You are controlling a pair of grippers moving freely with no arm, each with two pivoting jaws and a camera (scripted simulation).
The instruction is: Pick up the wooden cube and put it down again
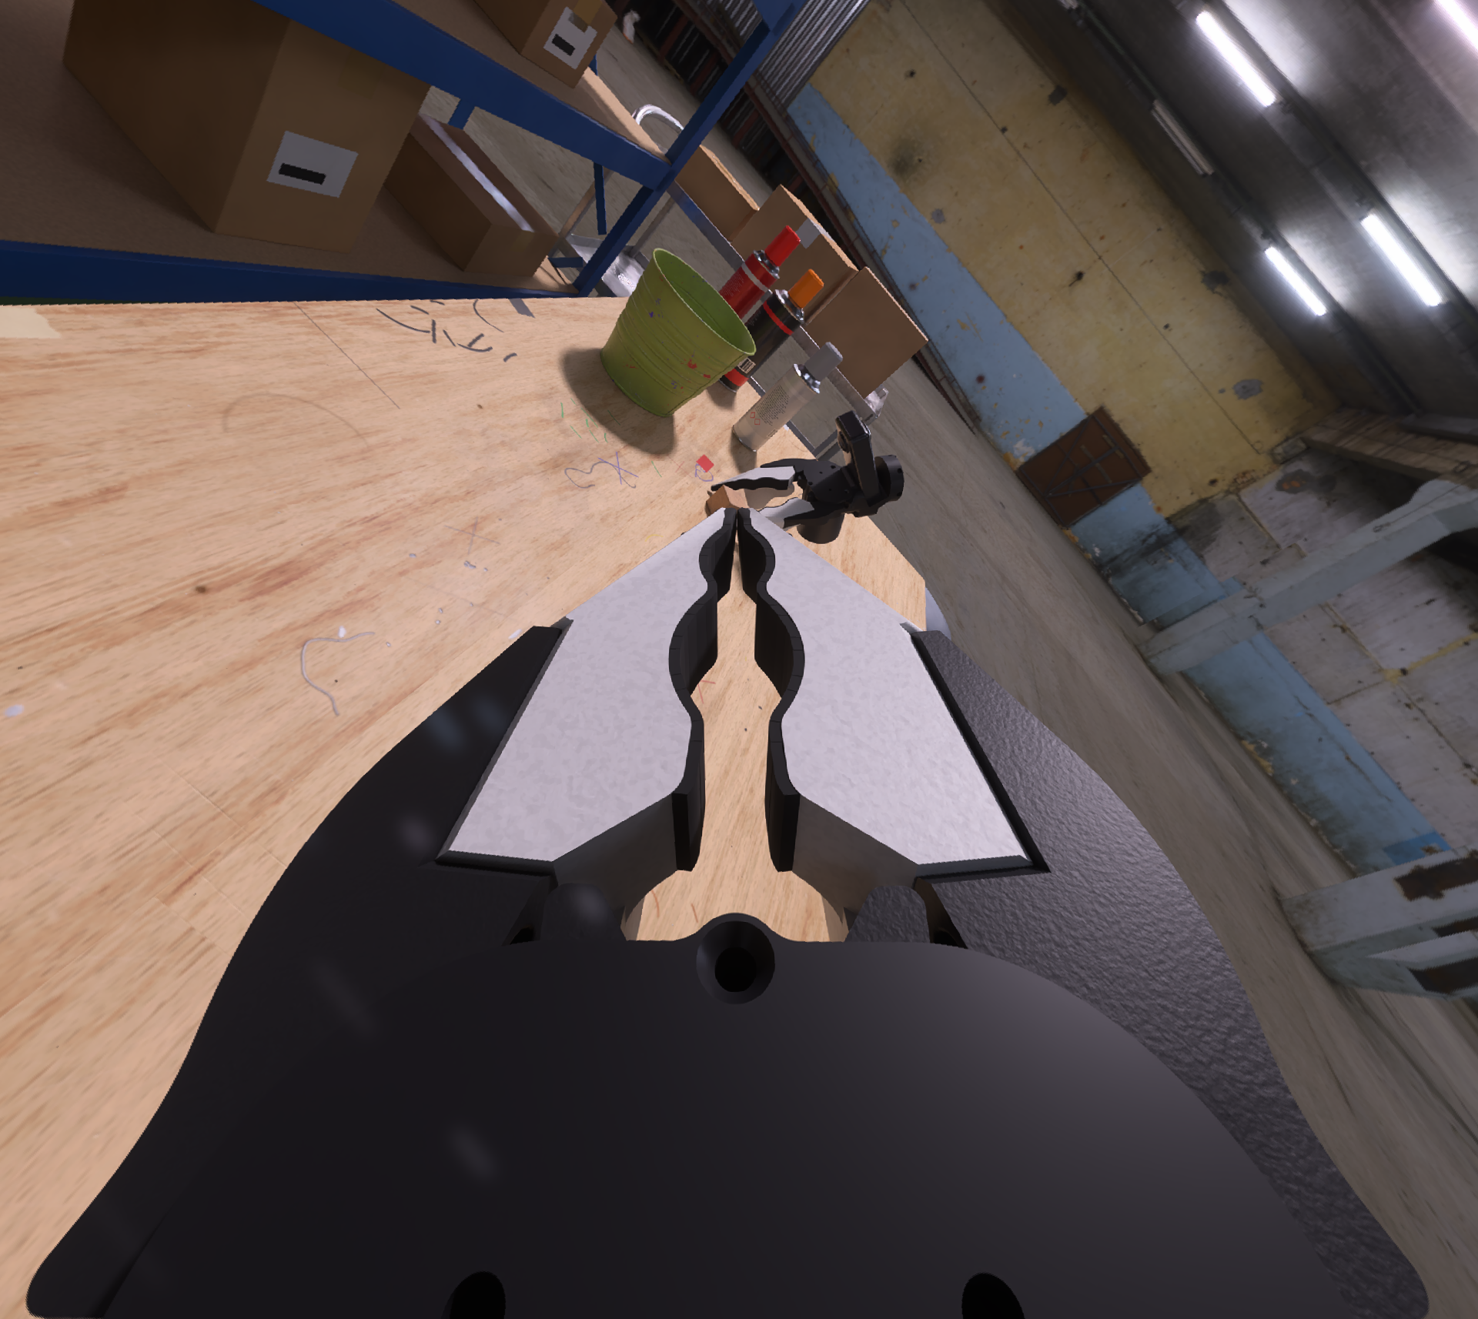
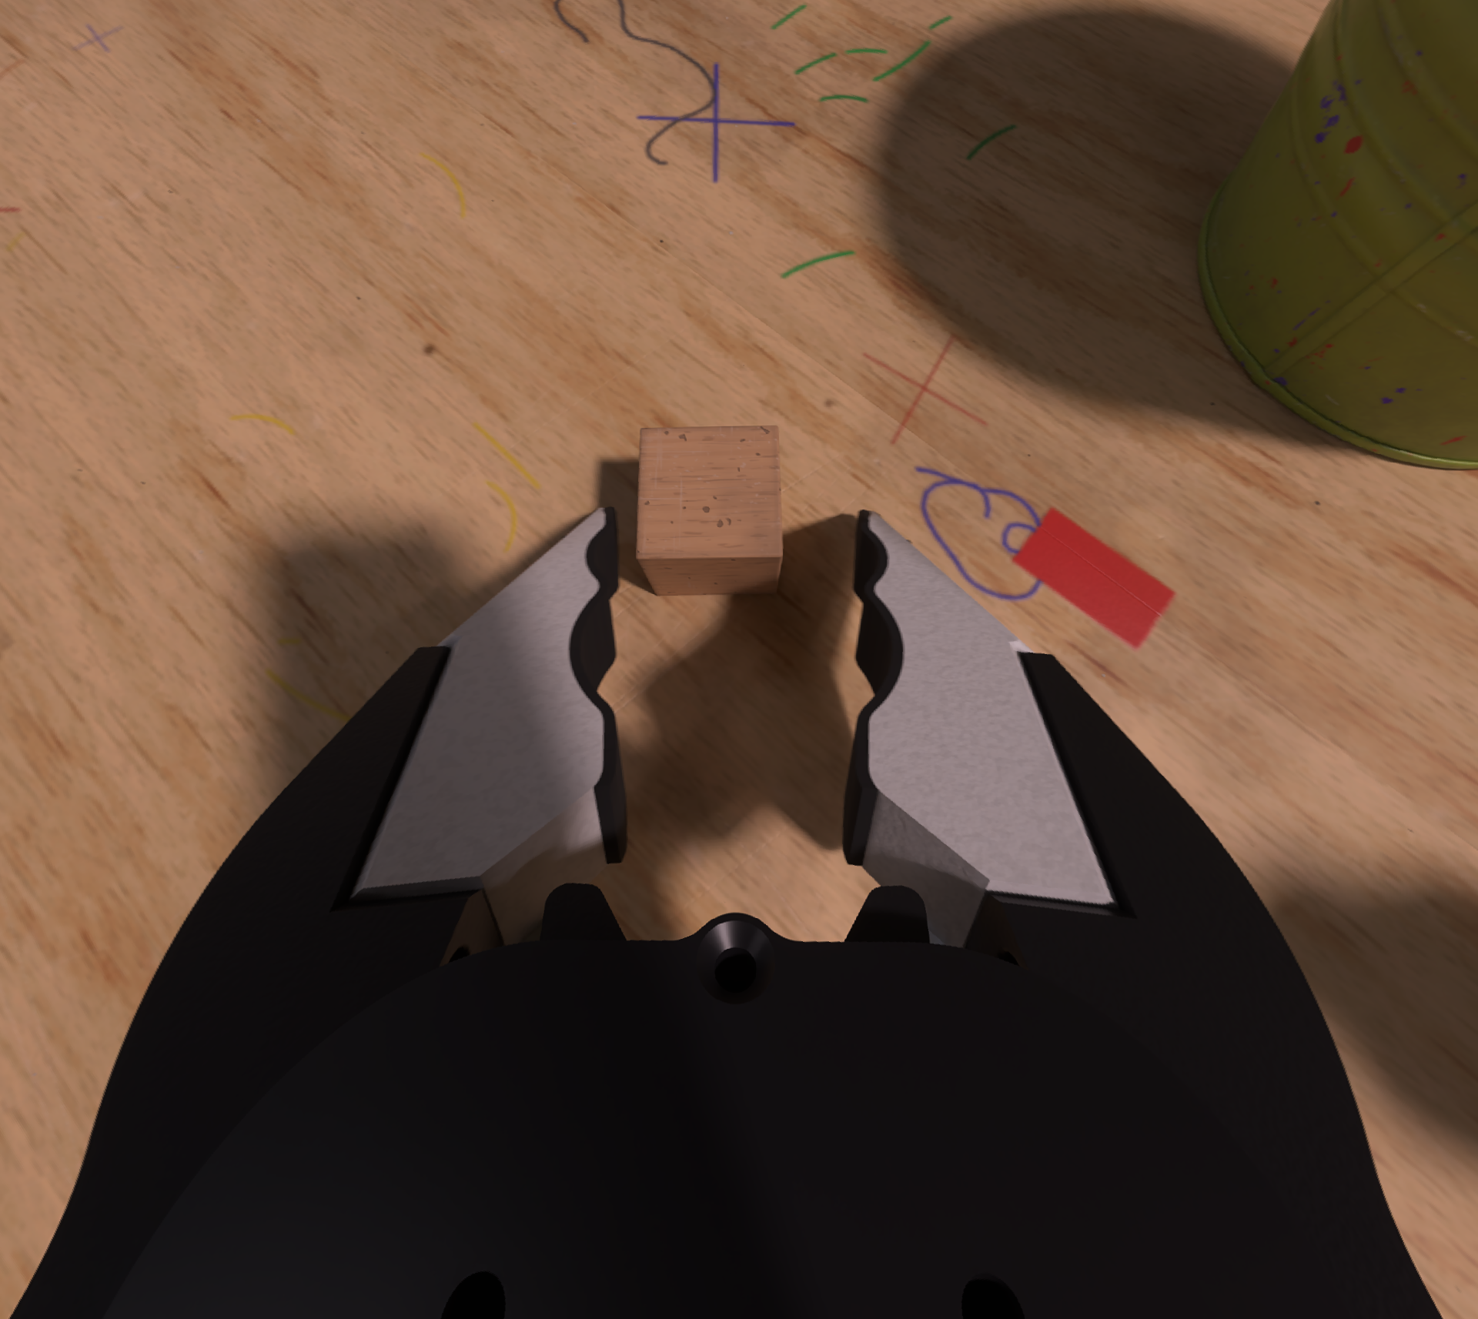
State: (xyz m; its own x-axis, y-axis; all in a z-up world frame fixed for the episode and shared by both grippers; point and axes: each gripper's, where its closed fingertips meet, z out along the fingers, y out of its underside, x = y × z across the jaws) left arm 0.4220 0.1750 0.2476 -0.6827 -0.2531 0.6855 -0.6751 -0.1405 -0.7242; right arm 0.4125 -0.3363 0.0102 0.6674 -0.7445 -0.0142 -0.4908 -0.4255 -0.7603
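Between spread right gripper (image 2: 734,533) tips, wooden cube (image 2: 709,507) (untouched)

Long ceiling lights (image 1: 1236,57) are glowing white at the upper right of the left wrist view, blooming into soft glare against the dark roof. The wall and floor at the right edge are smearing and bending, and the whole scene is tilting, as a wide lens does. The tabletop (image 1: 240,521) is lying evenly lit and sharp at centre, softening toward the lower left. In the right wrist view, light is falling from above: the green bucket (image 2: 1360,225) is casting a round, soft-edged shadow to its left, and the wooden cube (image 2: 709,505) is throwing a small dark one leftward. Broad shadows are dimming the lower half, and the wood grain is blurring at the edges.
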